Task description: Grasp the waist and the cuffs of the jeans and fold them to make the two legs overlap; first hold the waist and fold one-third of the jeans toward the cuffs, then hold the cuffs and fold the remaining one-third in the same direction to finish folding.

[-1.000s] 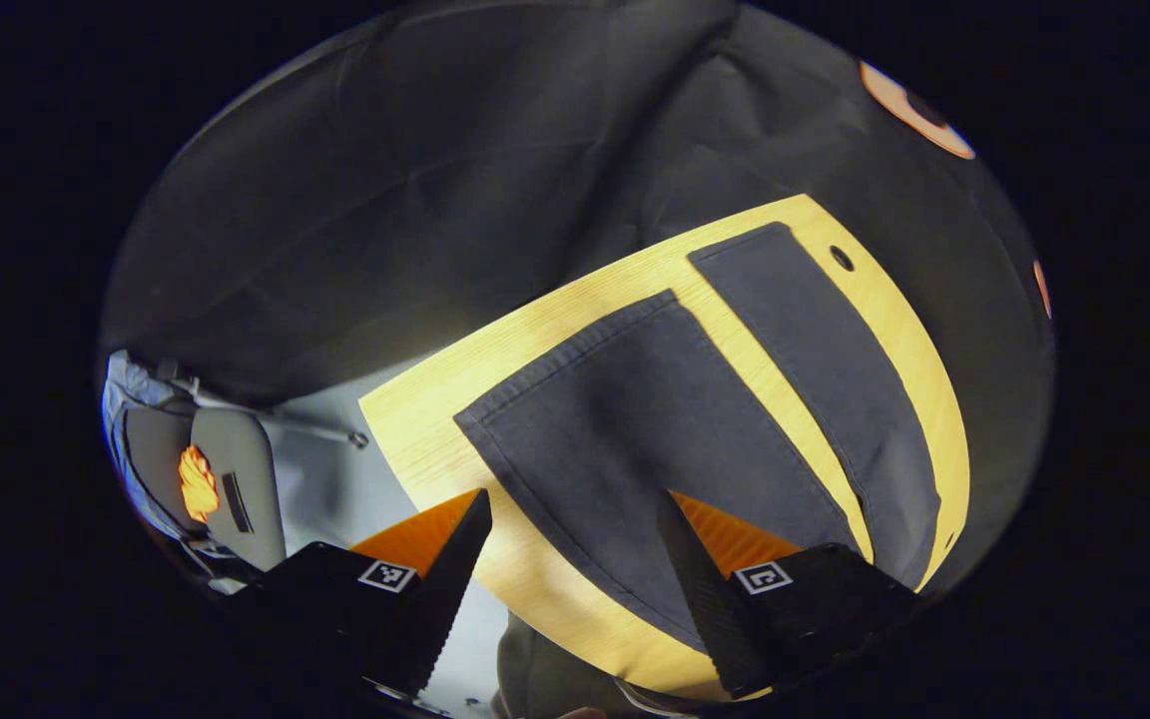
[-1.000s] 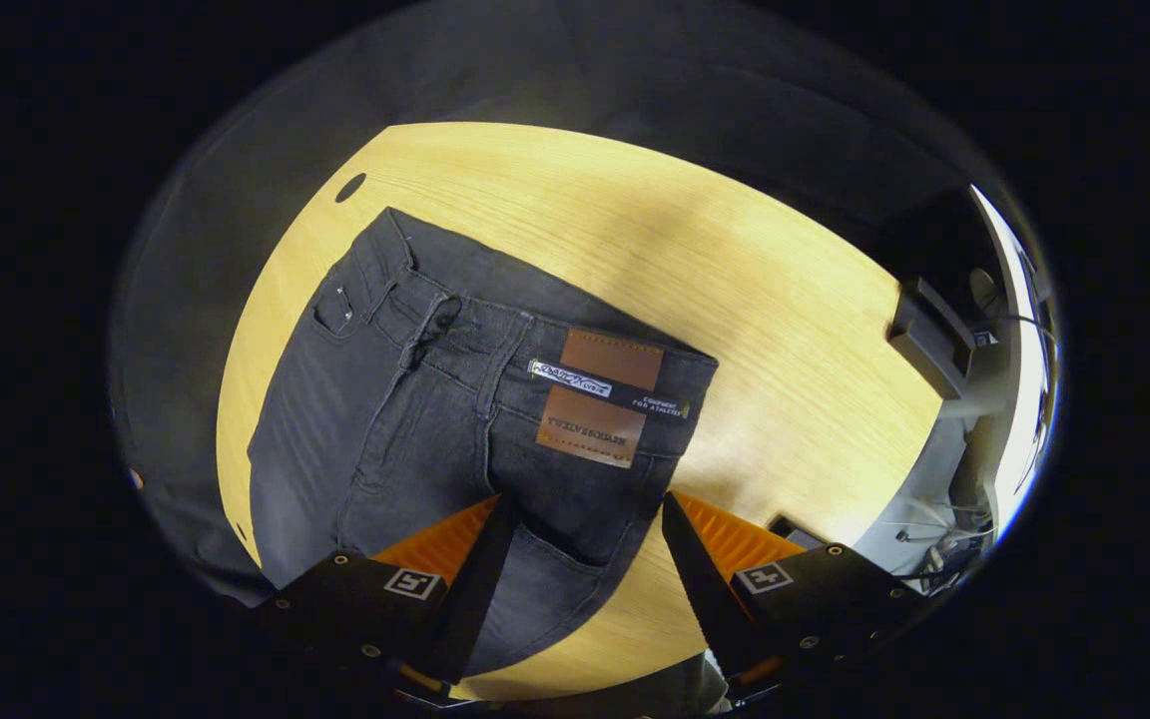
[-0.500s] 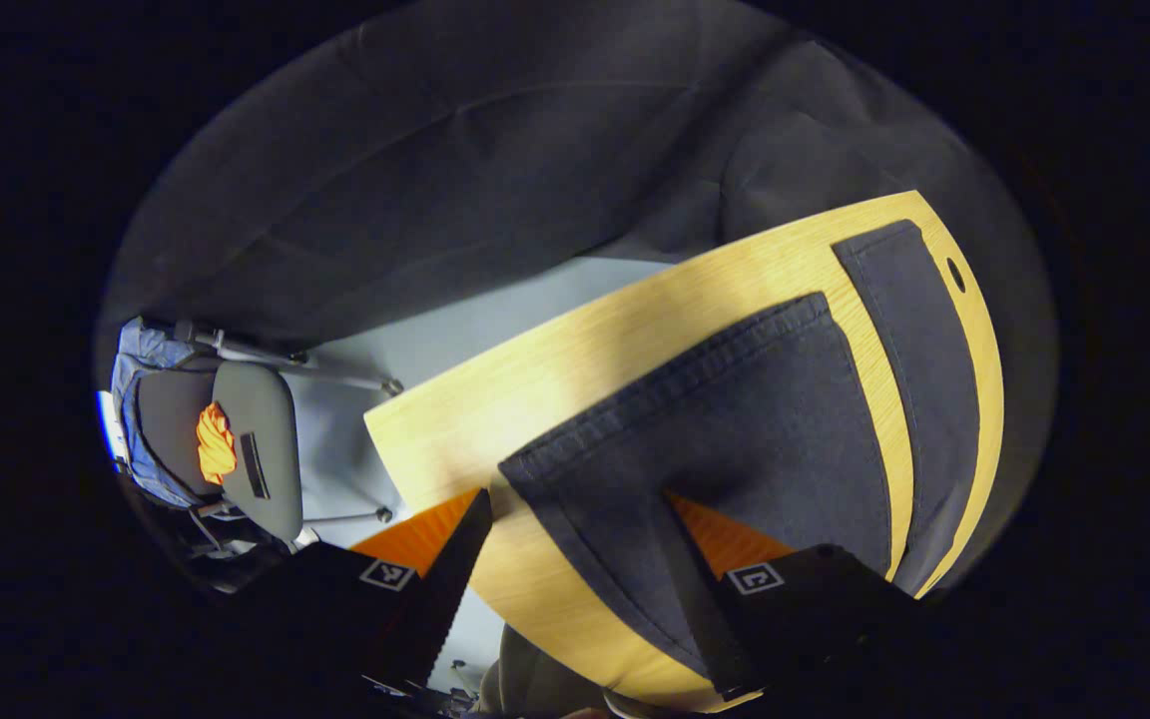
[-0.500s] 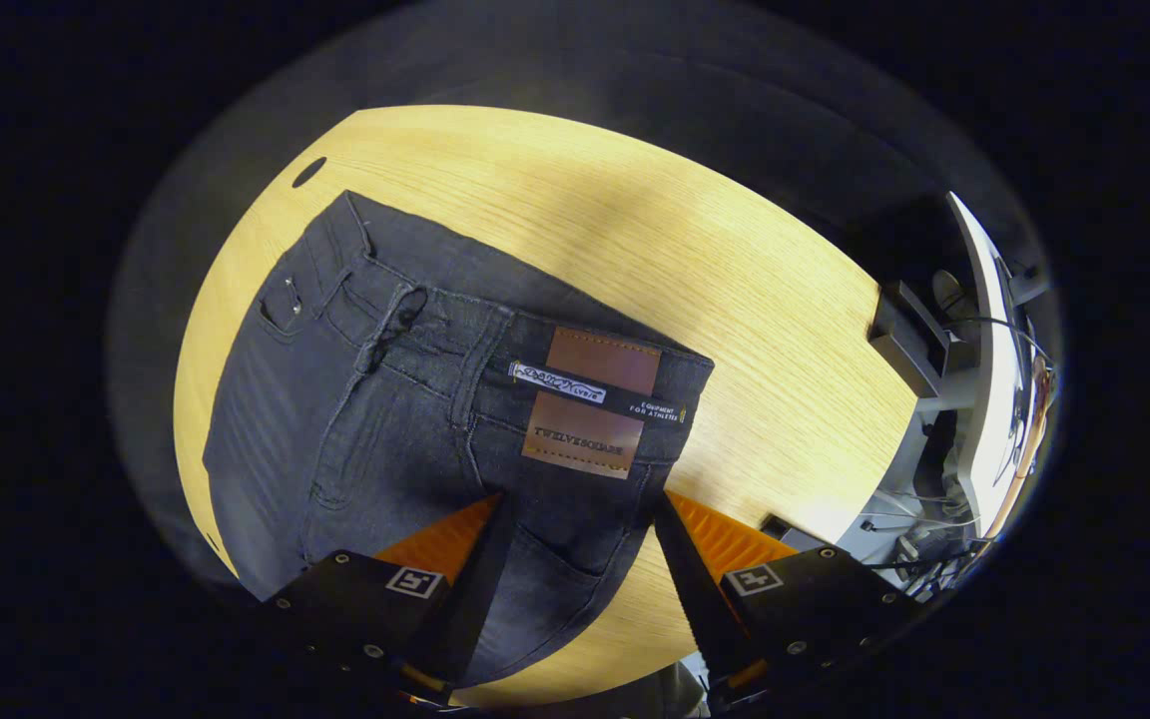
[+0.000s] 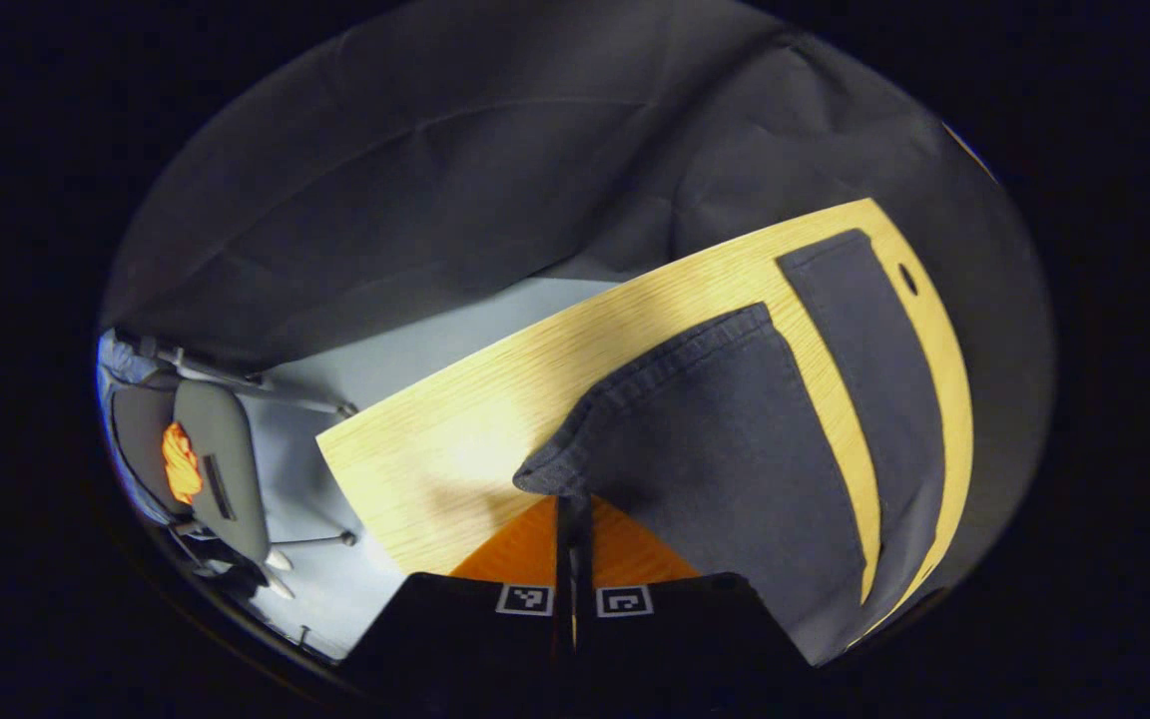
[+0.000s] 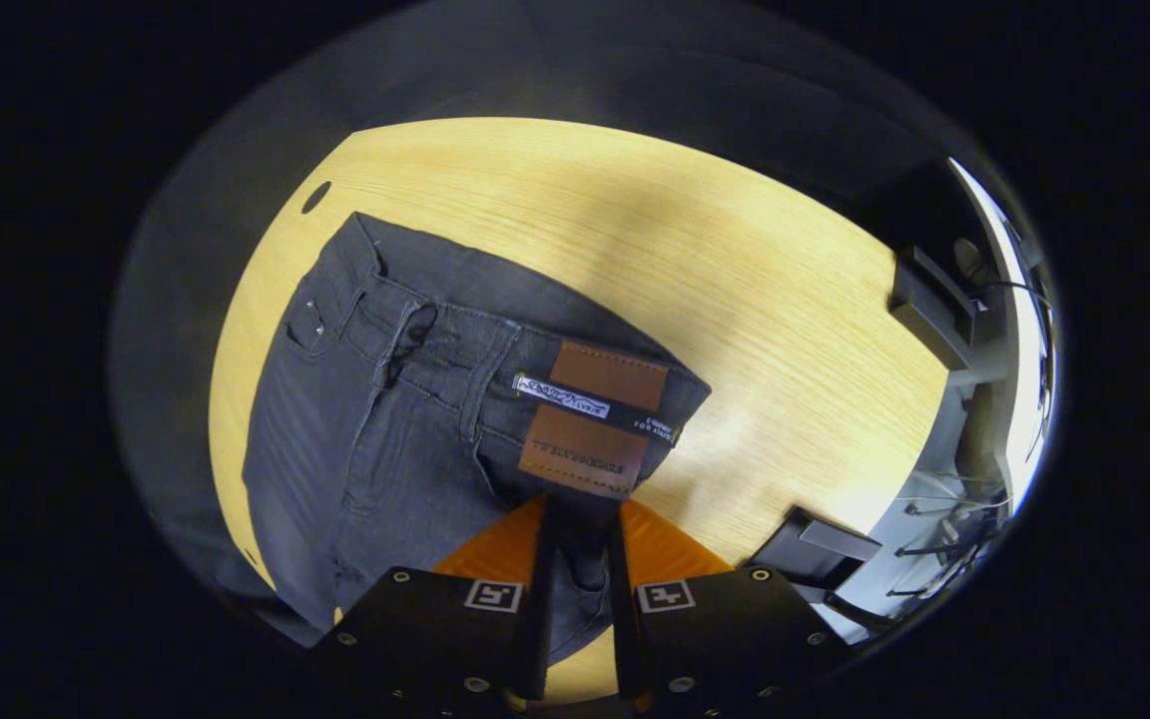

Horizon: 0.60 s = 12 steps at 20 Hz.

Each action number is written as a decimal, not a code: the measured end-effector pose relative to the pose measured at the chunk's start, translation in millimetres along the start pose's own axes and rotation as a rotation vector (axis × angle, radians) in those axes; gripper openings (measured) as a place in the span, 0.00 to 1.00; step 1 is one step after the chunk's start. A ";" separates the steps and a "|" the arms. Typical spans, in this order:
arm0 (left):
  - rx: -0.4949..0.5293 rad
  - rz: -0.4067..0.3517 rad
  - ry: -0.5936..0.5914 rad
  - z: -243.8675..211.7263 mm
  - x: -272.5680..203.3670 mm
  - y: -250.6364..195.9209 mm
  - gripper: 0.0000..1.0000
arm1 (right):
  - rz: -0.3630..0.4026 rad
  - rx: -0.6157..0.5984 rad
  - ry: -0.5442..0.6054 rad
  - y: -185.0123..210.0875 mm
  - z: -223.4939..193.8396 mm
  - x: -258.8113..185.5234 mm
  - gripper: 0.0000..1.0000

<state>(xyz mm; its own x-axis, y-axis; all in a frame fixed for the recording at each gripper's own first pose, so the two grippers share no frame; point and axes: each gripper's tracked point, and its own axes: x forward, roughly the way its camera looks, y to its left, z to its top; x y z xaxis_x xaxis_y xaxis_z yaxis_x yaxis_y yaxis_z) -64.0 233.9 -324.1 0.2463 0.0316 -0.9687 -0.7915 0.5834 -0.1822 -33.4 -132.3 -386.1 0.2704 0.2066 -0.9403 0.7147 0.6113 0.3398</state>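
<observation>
At the lower left of the left gripper view a grey chair (image 5: 221,469) stands on the floor beside the wooden table (image 5: 435,469); right of it, at bottom centre, the left gripper (image 5: 572,519) is clenched on the near cuff (image 5: 560,469) of the dark jeans (image 5: 735,469), whose legs run away toward the upper right. In the right gripper view the right gripper (image 6: 580,529) pinches the waist just below the leather patch (image 6: 590,419), the far waist corner lying up-left, so the lengthwise fold goes that way.
</observation>
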 end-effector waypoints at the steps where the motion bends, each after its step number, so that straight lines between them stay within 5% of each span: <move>1: -0.001 -0.033 -0.017 -1.5 -3.9 -0.7 0.01 | 0.053 0.060 0.014 3.5 1.3 9.0 0.12; 5: -0.037 -0.156 -0.073 7.0 -24.1 -18.4 0.01 | 0.249 0.191 -0.021 10.3 4.6 -7.0 0.13; 12: 0.079 -0.281 -0.205 37.4 -66.0 -71.6 0.01 | 0.431 0.233 -0.117 19.2 16.2 -26.1 0.12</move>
<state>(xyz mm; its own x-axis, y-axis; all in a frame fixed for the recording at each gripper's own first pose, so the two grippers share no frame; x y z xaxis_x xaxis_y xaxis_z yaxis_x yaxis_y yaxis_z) -2.7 220.5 -240.9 0.5614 0.0185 -0.8273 -0.6333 0.6531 -0.4152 -16.3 -138.3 -354.7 0.6338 0.3076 -0.7097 0.6436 0.2992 0.7045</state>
